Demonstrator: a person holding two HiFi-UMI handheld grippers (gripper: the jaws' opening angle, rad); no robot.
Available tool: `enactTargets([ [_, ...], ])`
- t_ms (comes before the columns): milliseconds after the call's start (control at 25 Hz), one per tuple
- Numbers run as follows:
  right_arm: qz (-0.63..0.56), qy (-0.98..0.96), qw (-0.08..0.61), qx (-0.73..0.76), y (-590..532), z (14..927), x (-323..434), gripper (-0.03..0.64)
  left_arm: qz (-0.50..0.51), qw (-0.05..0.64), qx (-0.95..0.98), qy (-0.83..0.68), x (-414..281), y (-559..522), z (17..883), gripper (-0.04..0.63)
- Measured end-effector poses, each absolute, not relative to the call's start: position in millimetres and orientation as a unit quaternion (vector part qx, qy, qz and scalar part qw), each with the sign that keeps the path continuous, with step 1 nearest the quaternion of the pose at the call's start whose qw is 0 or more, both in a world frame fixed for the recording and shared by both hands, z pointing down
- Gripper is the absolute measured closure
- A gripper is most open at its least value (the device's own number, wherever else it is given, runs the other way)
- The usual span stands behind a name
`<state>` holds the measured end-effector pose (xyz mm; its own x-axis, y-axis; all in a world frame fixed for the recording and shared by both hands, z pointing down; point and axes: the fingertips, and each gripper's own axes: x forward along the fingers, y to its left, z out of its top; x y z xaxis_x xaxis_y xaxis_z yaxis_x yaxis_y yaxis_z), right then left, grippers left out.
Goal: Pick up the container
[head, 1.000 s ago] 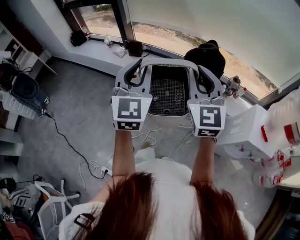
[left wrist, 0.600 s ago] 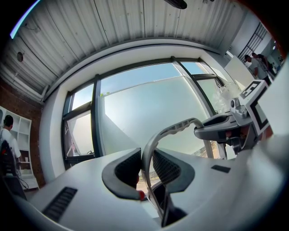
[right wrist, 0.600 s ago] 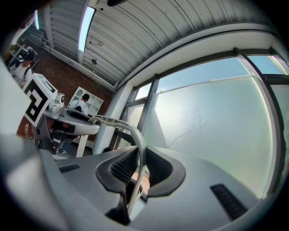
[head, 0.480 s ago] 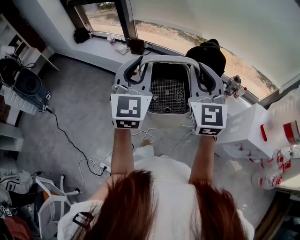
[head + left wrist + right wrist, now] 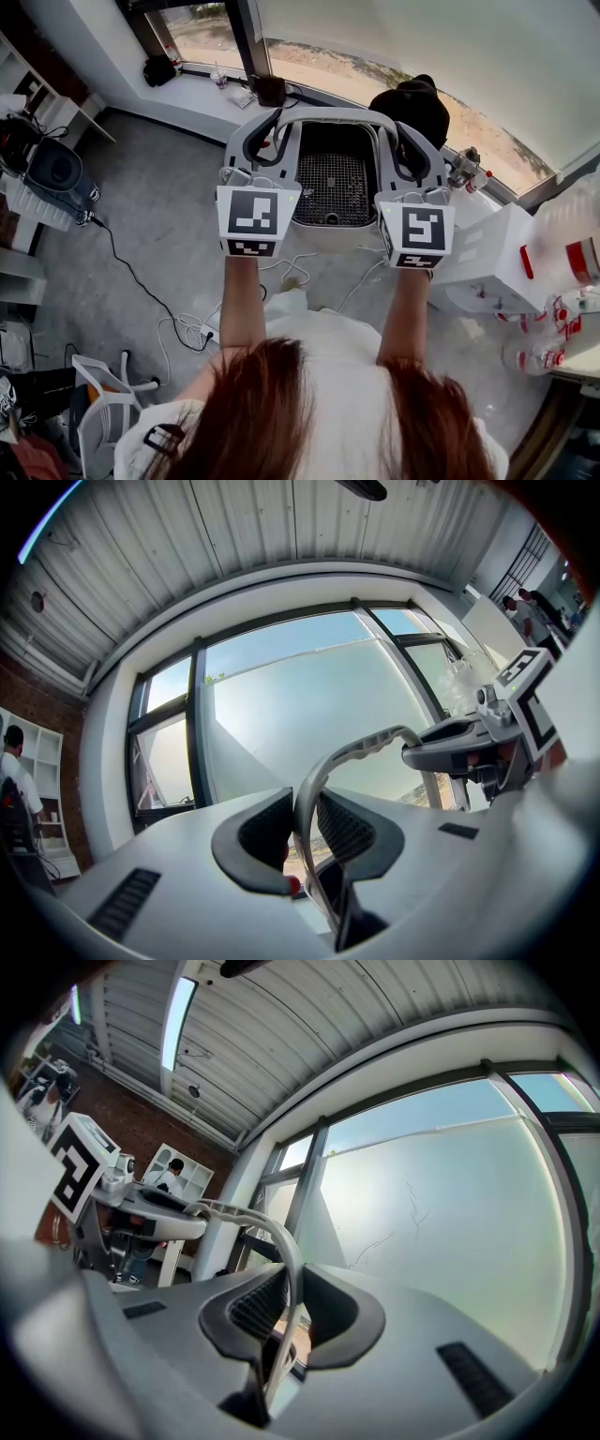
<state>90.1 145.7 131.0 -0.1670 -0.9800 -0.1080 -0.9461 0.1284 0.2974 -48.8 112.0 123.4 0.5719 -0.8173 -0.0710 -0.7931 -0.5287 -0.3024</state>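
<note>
The container (image 5: 327,190) is a grey-white basket with a black mesh bottom and a pale arched handle (image 5: 337,116). It hangs in the air in front of the person, well above the floor. My left gripper (image 5: 264,142) is shut on the handle's left side, and my right gripper (image 5: 413,155) is shut on its right side. In the left gripper view the handle (image 5: 317,778) passes between the black ribbed pads of the left gripper (image 5: 302,829). In the right gripper view the handle (image 5: 283,1239) is likewise pinched in the right gripper (image 5: 292,1305).
A white box (image 5: 497,258) and several bottles (image 5: 555,326) stand at the right. A black bag (image 5: 412,108) lies by the window sill (image 5: 216,94). Cables (image 5: 187,328) run over the grey floor, with a white chair (image 5: 103,412) and shelves (image 5: 37,178) at the left.
Both grippers and the container have risen a little and moved slightly away from the person. The grip on the handle is unchanged.
</note>
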Motion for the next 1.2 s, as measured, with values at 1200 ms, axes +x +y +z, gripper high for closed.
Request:
enactTargets([
  [1200, -0.142, -0.736, 0.062, 0.659, 107, 142, 89, 0.552, -0.049, 0.158, -0.881, 0.443, -48, 72, 130, 0.506],
])
